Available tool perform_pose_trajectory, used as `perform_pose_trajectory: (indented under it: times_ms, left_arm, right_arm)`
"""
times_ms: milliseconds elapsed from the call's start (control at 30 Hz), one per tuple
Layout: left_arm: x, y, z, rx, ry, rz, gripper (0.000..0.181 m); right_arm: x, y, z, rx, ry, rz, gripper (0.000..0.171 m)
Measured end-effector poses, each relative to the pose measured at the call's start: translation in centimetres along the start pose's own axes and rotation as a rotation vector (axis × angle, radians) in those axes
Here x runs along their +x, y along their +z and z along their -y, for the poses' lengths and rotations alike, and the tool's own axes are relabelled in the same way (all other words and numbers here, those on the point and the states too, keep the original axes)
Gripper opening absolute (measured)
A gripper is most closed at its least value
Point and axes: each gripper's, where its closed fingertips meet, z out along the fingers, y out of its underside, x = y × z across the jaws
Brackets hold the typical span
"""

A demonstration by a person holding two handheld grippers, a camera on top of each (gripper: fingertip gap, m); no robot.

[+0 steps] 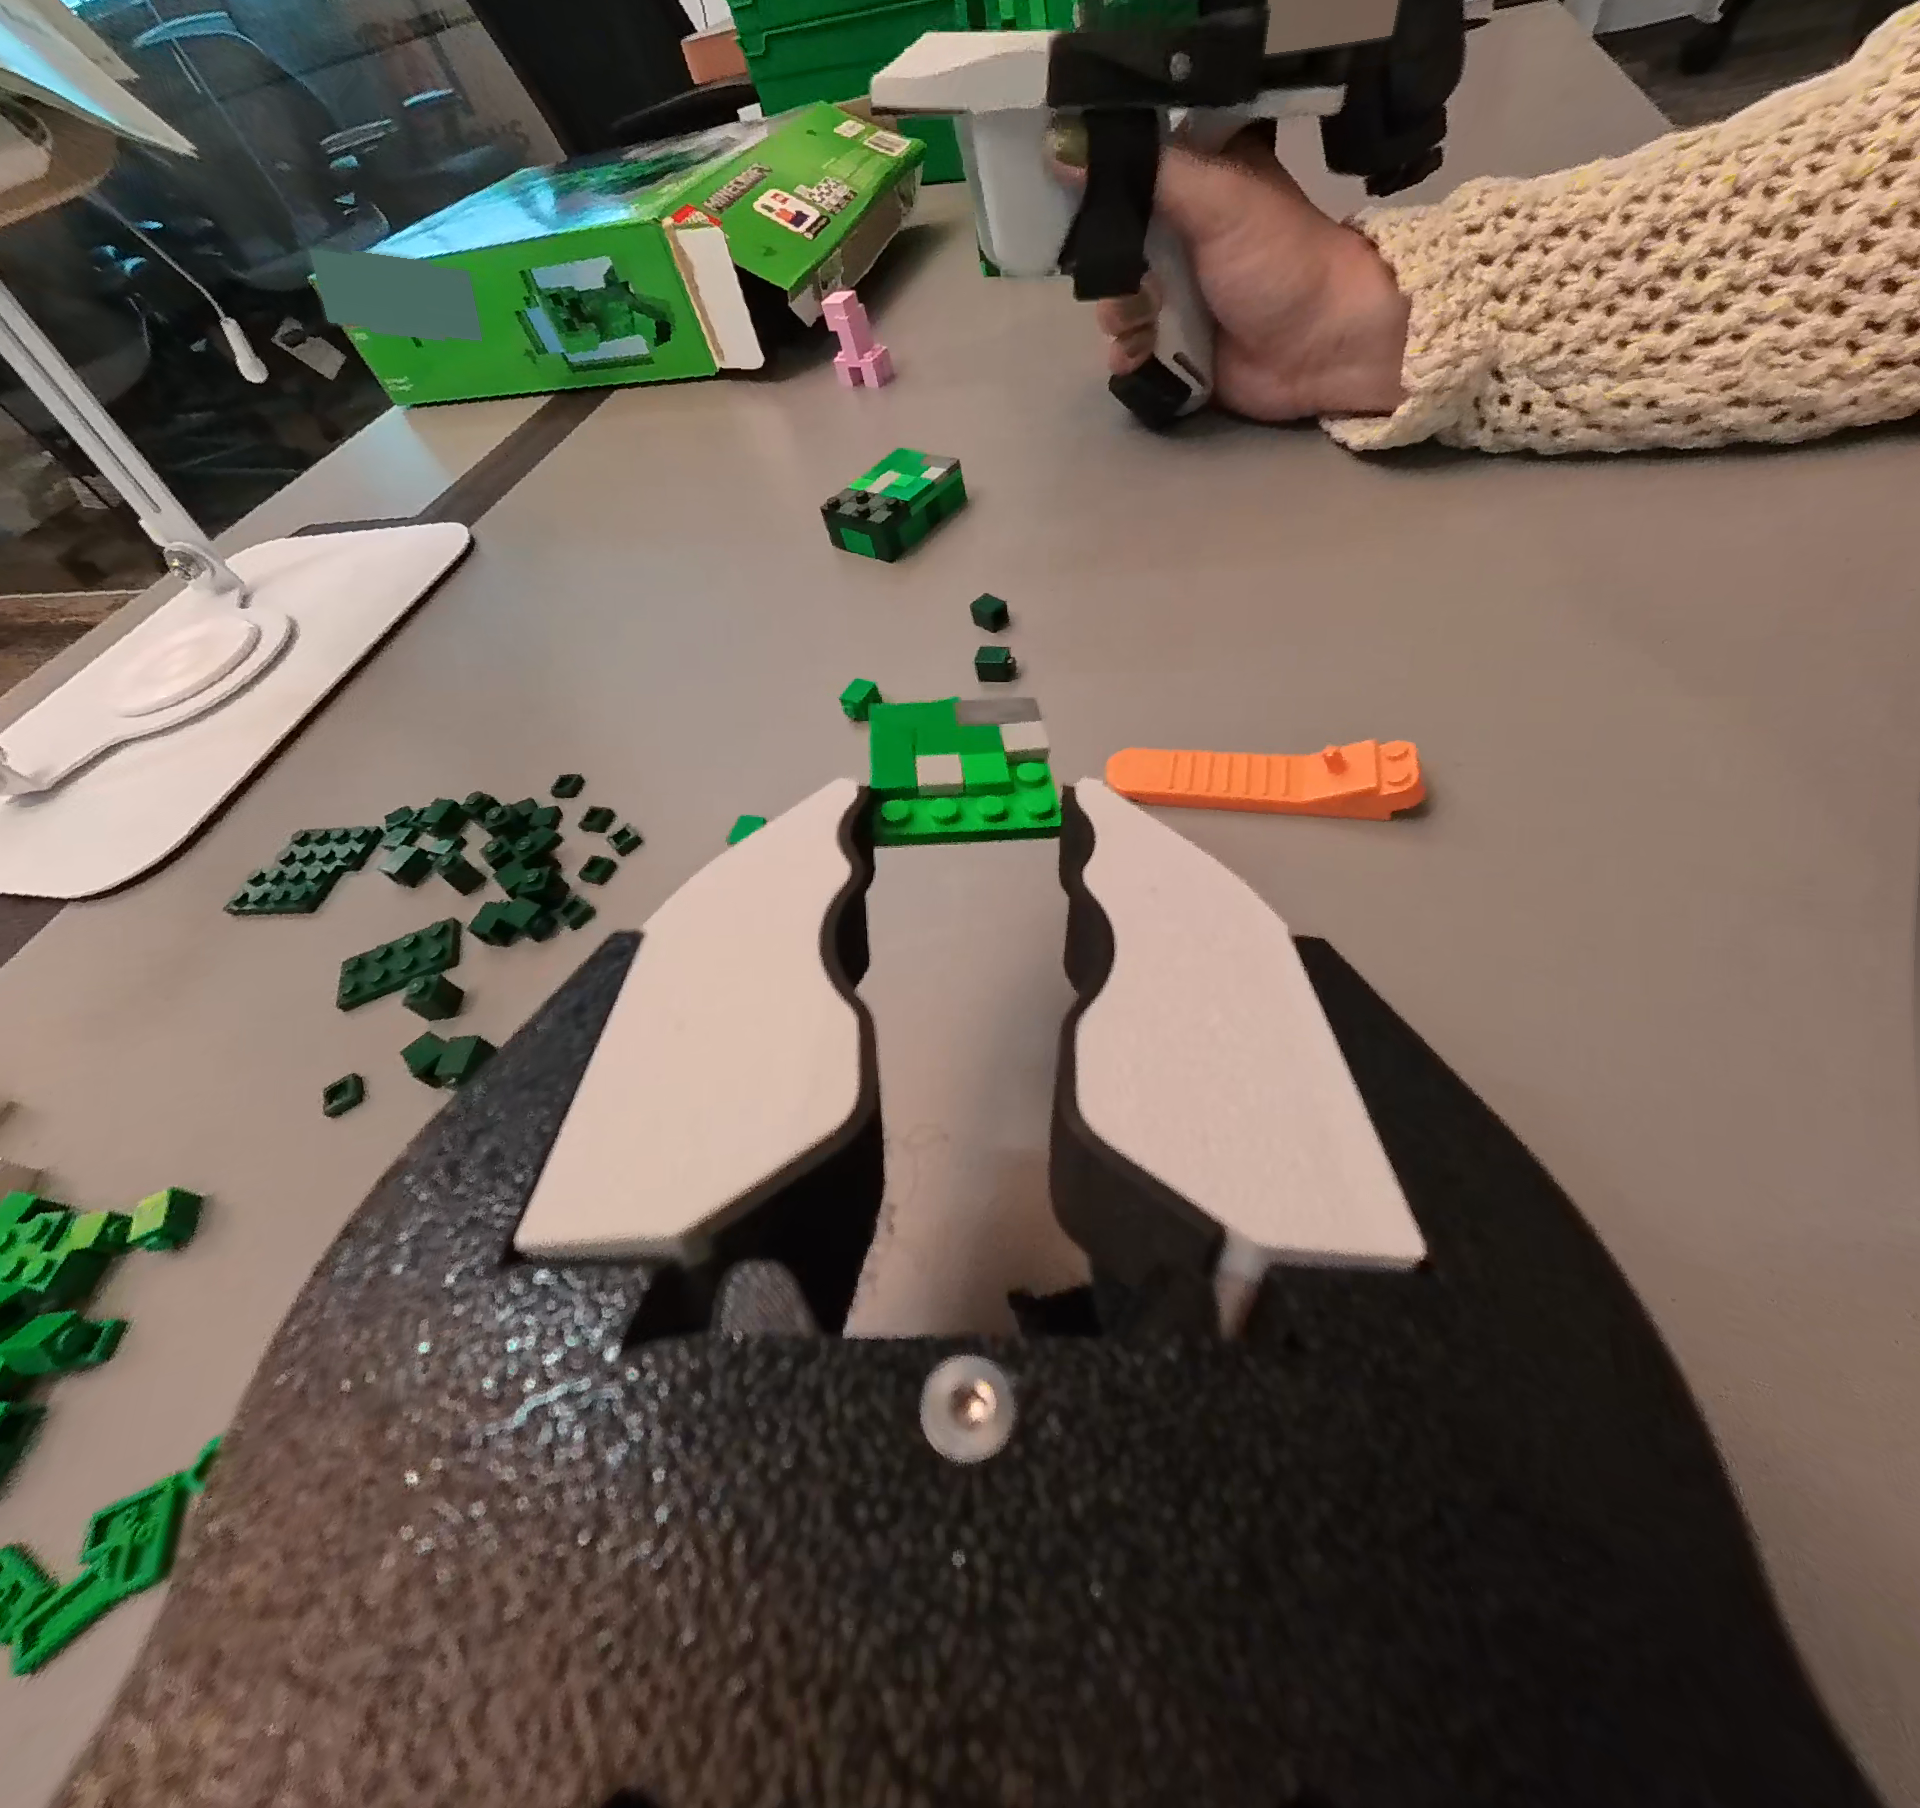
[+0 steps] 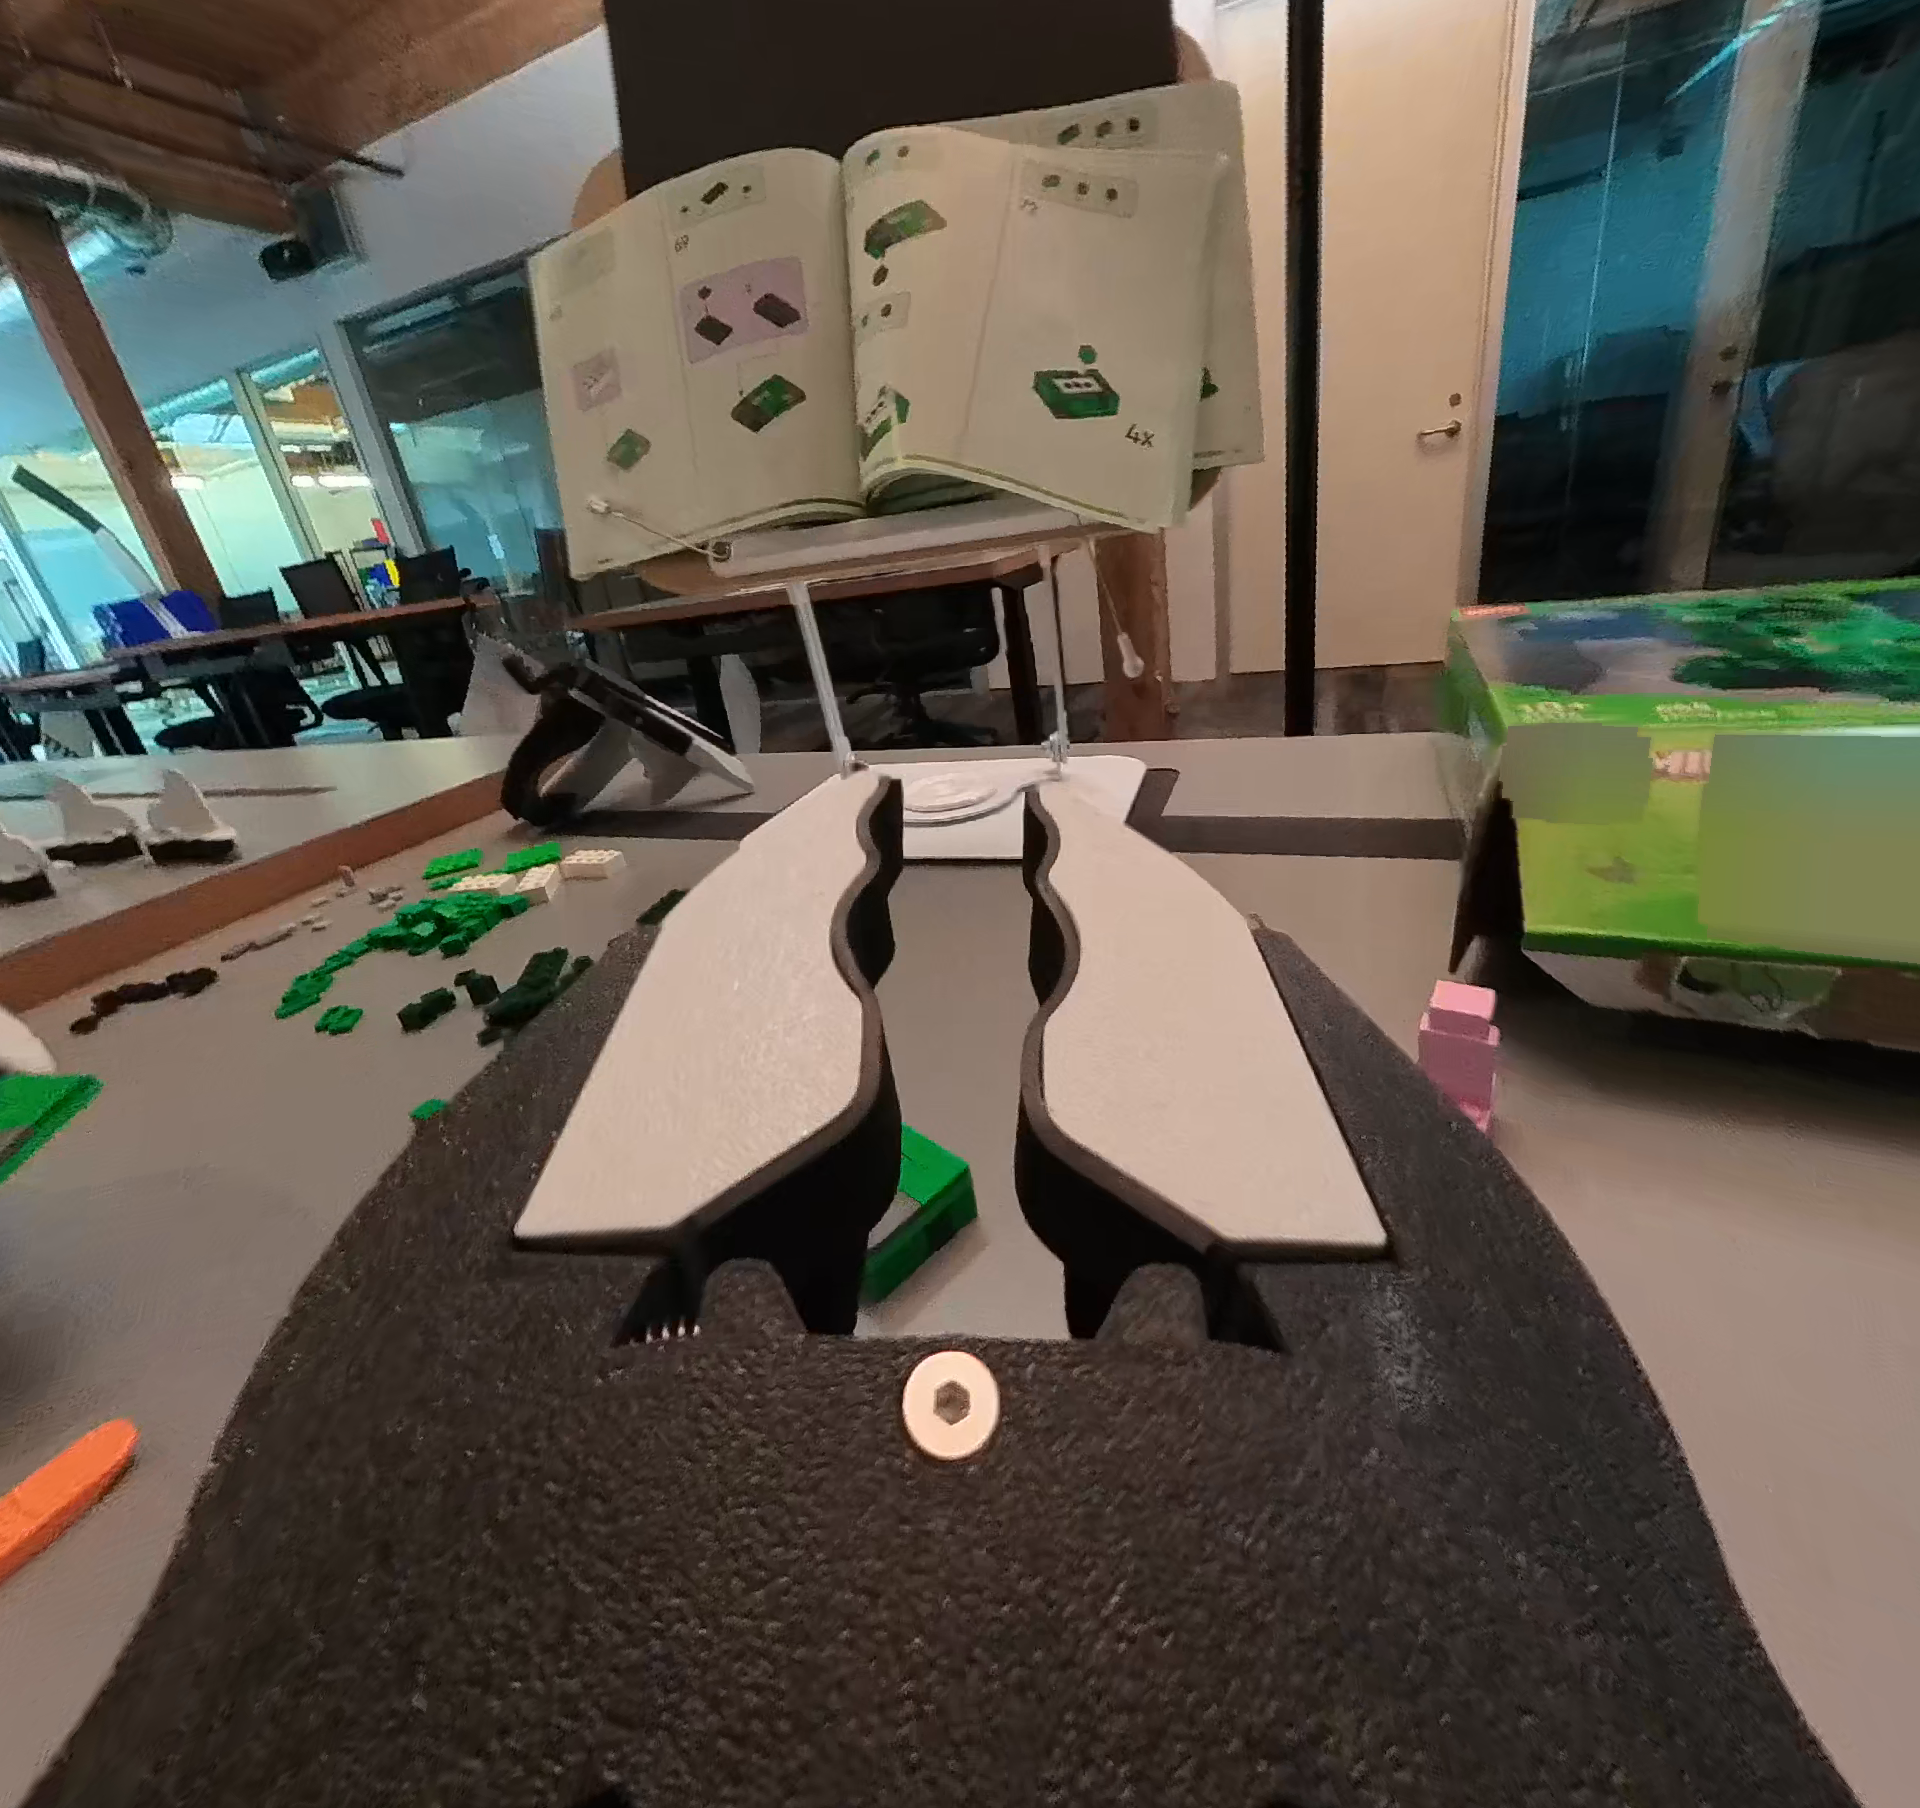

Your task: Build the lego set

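My left gripper (image 1: 968, 800) is shut on a bright green plate build (image 1: 961, 761) with light green, grey and white tiles; its fingertips press both sides of the plate low over the grey table (image 1: 1455, 927). My right gripper (image 2: 958, 808) is open and empty, raised and pointing at the open instruction booklet (image 2: 894, 324). In the left wrist view the right gripper (image 1: 977, 96) is held by a hand in a cream knit sleeve at the back right. A small green and dark green block (image 1: 894, 503) lies beyond the plate build. A green piece (image 2: 925, 1197) shows below the right fingers.
An orange brick separator (image 1: 1268, 776) lies right of the plate build. Dark green loose pieces (image 1: 457, 875) and bright green ones (image 1: 62, 1291) lie to the left. Two tiny dark green bricks (image 1: 990, 636), a pink figure (image 1: 857, 340), the green box (image 1: 623, 272) and the white stand base (image 1: 208, 657) are farther back. There is about 25 cm between the tips of the two grippers. The green piece (image 2: 925, 1197) lies around 11 cm away from my right fingertips.
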Motion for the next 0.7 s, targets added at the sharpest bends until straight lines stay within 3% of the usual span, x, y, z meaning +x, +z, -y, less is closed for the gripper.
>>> perform_pose_trajectory:
  times_ms: [200, 367, 533, 700]
  left_arm:
    - [-0.8, -0.2, -0.4, -0.025, -0.074, 0.026, 0.033]
    - [-0.8, 0.0, -0.6, -0.035, -0.103, 0.017, 0.034]
    - [1.2, 0.7, -0.3, -0.043, -0.032, -0.053, 0.033]
    - [2.0, 1.4, -0.4, -0.072, 0.033, -0.056, 0.034]
  right_arm:
    - [-3.8, 0.9, -1.3, -0.071, -0.126, 0.131, 0.023]
    - [-11.5, 2.9, -2.8, -0.237, -0.066, 0.449, 0.031]
    - [-19.0, 6.0, -6.0, -0.529, -0.219, 0.794, 0.027]
    - [-21.8, 9.8, -8.9, -0.672, -0.440, 0.868, 0.024]
